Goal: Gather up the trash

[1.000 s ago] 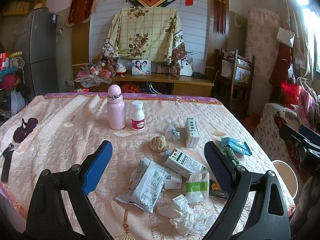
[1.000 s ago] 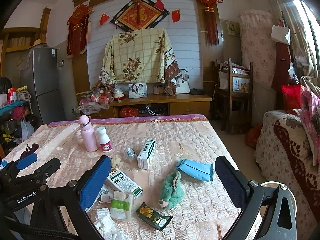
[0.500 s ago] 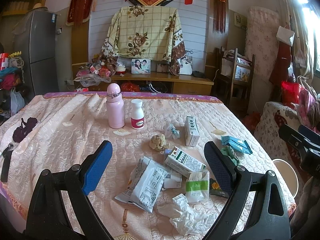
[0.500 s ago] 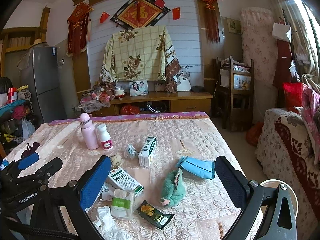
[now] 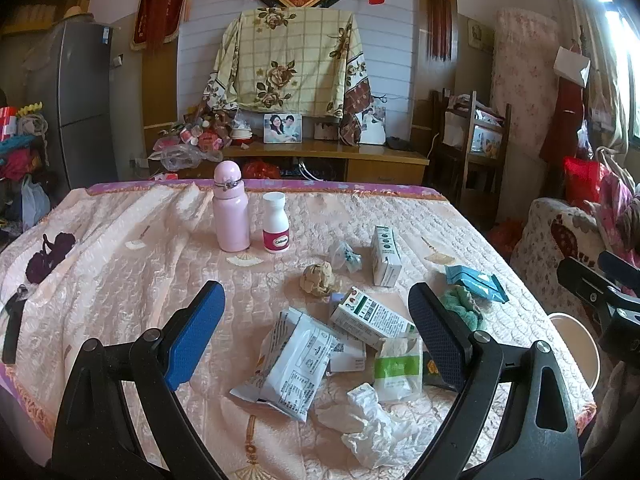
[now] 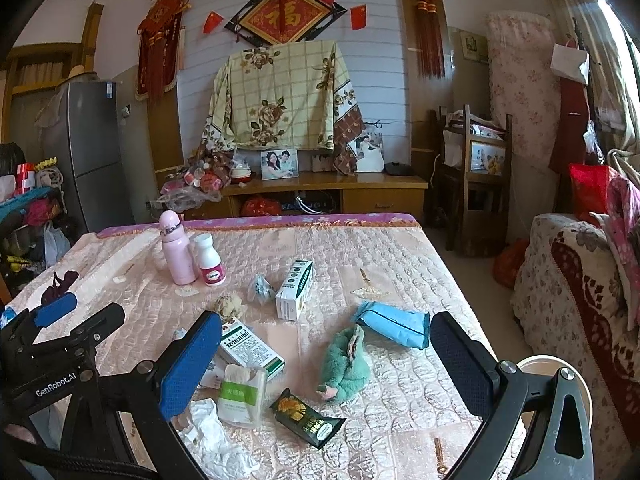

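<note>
Trash lies on a table under a peach quilted cloth [image 5: 120, 280]: white wrappers [image 5: 296, 364], crumpled tissue [image 5: 372, 420], a green-and-white packet [image 5: 398, 368], a carton [image 5: 368, 314], a brown paper ball [image 5: 318, 278], a black snack wrapper [image 6: 306, 418]. My left gripper [image 5: 316, 332] is open and empty, held above the wrappers. My right gripper [image 6: 326, 364] is open and empty, above the green plush toy [image 6: 344, 364]. The left gripper also shows in the right wrist view [image 6: 60, 320].
A pink bottle [image 5: 231, 208] and a white pill bottle [image 5: 276, 223] stand at the back. A white-green box [image 5: 385, 255], a blue packet [image 6: 394, 324] and a white bin [image 6: 560, 380] by the table's right edge. A sofa stands at right.
Both views have shifted only slightly; the right gripper has lifted or tilted a little. Nothing on the table has moved and both grippers stay open.
</note>
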The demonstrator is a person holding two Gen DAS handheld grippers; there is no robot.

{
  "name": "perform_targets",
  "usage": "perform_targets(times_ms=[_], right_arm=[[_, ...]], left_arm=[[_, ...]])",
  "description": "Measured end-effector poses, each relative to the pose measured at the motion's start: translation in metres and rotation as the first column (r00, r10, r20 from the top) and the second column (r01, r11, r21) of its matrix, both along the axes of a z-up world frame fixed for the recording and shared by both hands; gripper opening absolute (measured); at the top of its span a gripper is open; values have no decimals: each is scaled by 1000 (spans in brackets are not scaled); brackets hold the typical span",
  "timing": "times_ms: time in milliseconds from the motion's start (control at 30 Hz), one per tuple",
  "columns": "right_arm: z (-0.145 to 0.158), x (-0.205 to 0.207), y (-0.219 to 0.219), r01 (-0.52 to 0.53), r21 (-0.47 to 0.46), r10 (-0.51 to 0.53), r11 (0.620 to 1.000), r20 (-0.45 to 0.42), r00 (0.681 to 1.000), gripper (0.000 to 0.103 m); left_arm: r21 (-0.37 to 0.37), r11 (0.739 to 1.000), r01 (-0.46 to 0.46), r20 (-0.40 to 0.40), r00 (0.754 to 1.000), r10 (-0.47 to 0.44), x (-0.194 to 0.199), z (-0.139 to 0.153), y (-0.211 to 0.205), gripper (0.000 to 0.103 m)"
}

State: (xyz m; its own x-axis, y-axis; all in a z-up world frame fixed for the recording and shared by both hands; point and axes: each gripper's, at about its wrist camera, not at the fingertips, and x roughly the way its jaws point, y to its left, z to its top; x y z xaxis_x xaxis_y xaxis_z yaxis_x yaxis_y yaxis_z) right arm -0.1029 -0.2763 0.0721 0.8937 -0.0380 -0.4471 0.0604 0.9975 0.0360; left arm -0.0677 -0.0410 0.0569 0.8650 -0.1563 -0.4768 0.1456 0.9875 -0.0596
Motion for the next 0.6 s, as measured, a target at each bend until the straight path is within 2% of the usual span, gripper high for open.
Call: perform_targets(times_ms=[267,600], right_arm=[[-3,1,-5,-1,17,2,1000,-12,1000,103],[-9,3,-5,-13,-7,13,1000,-46,999,103]], left_arm=[[7,1000,-8,-13,1000,8,6,-2,-3,93],[16,1000,-3,-34,999,4,9,-6,2,93]])
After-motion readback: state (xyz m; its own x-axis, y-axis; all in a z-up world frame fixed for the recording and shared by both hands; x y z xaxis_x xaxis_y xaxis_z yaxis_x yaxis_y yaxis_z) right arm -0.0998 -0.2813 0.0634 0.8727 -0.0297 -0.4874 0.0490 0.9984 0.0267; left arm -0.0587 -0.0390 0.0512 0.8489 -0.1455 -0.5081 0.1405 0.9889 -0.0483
